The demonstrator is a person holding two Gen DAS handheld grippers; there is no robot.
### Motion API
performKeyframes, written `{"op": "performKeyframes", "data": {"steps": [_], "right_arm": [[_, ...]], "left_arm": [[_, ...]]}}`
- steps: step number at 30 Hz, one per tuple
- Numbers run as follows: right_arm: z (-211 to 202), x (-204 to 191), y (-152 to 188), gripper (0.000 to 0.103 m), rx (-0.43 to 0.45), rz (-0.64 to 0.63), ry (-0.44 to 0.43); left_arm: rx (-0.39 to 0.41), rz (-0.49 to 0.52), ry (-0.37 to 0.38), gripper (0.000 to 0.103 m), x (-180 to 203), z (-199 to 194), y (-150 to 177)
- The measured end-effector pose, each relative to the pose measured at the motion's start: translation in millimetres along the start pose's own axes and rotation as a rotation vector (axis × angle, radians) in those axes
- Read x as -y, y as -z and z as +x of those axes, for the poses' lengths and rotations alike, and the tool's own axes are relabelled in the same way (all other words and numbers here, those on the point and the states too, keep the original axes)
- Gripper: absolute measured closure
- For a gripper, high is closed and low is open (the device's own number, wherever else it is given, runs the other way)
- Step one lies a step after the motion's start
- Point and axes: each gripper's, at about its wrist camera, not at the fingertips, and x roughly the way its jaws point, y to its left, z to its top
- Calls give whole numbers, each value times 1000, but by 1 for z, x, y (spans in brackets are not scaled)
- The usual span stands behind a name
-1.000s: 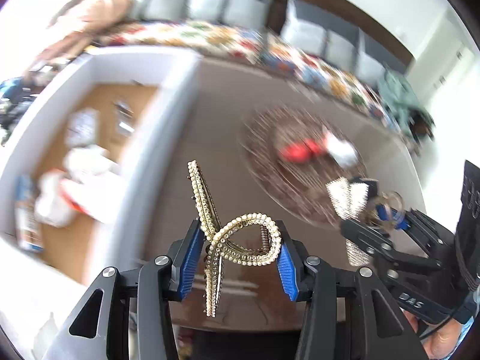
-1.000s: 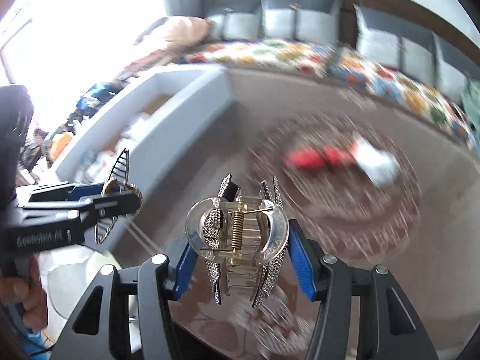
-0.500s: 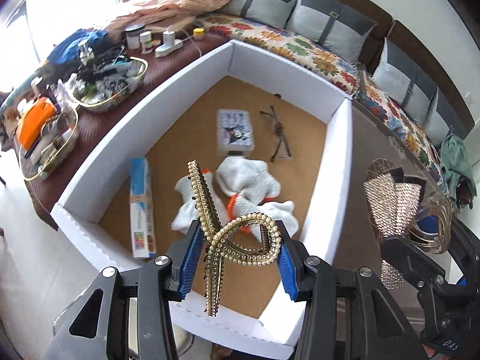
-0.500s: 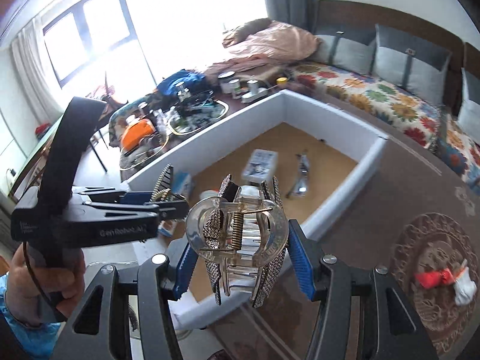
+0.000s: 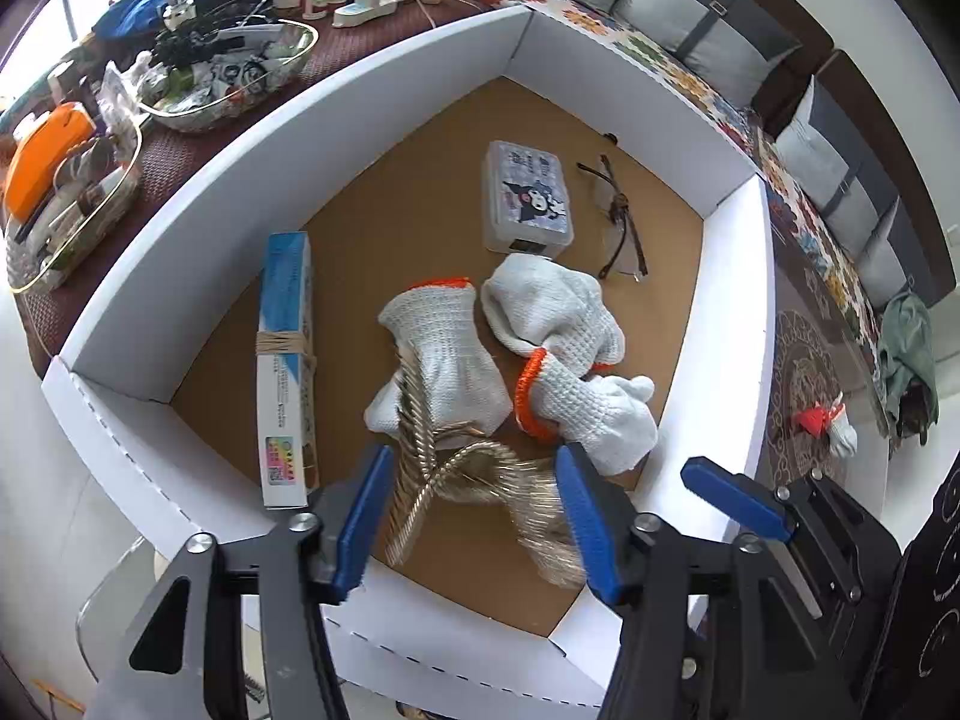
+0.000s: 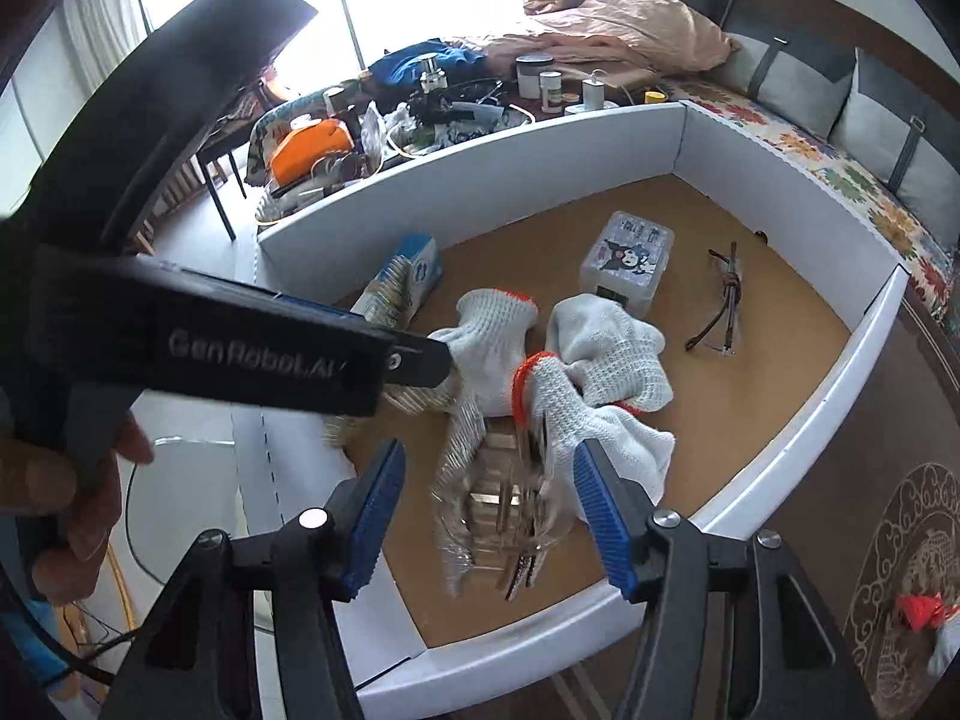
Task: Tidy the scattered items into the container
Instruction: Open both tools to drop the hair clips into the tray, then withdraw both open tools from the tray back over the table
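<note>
The white box (image 5: 729, 324) with a brown floor lies below both grippers. My left gripper (image 5: 474, 516) is open; the gold pearl hair clip (image 5: 474, 483) is motion-blurred between its blue pads, falling free. My right gripper (image 6: 489, 516) is open too; the clear rhinestone claw clip (image 6: 498, 504) is blurred between its pads, dropping toward the box floor. The box (image 6: 798, 414) holds white gloves (image 5: 456, 360), a Kuromi case (image 5: 528, 198), glasses (image 5: 621, 228) and a blue carton (image 5: 285, 360).
A red-and-white item (image 5: 825, 420) lies on the patterned mat right of the box. Trays of clutter (image 5: 228, 78) and an orange object (image 5: 42, 150) sit on the table behind the box. A sofa with grey cushions (image 5: 702, 18) runs along the wall.
Both grippers swung left from the mat to above the box, then opened. Both hair clips have left the pads and are falling into the box.
</note>
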Motion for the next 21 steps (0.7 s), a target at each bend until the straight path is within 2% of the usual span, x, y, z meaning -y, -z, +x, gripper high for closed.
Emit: {"op": "performKeyframes", "data": {"steps": [2,10,16,21], "right_arm": [[-2,0,-1,42,8,-4,0],[-24,8,-4,42,62,38,5],[-46,12,7,42,92,68,5],[-74,24,31,42,119,124,6]], "left_arm": [[19,-14,3,35,-4,-5,0],[33,-18,8,35,-2,-17,4],[53,36,-1,35,24,-29,13],[78,92,8,35,58,-45,26]]}}
